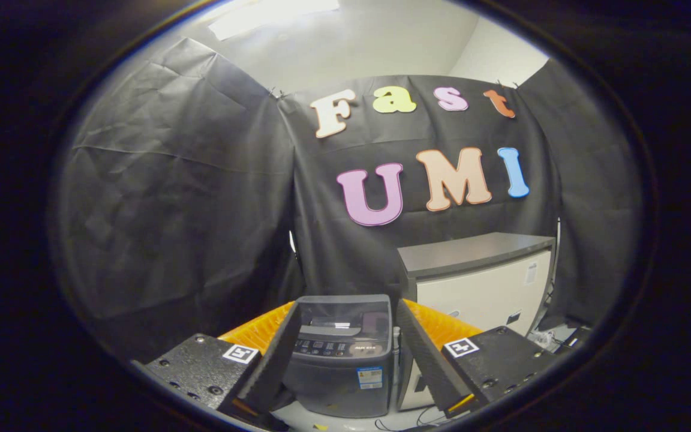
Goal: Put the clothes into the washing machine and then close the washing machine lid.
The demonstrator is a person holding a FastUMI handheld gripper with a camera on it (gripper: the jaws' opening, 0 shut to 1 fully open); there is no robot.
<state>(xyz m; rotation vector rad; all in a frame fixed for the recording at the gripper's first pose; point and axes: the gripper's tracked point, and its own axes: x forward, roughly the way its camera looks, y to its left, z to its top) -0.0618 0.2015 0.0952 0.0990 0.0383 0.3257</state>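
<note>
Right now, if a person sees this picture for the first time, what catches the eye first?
First, the small grey washing machine, framed between the open gripper fingers and beyond them, with nothing held. Next, the white cabinet with a dark top, standing just right of the machine against the black cloth wall.

The gripper [345, 336] has its fingers spread wide with nothing between them. Straight ahead stands the washing machine [342, 360], lid down. A white cabinet [480, 288] sits just beside it, blocking that side. The air above both is free
</note>
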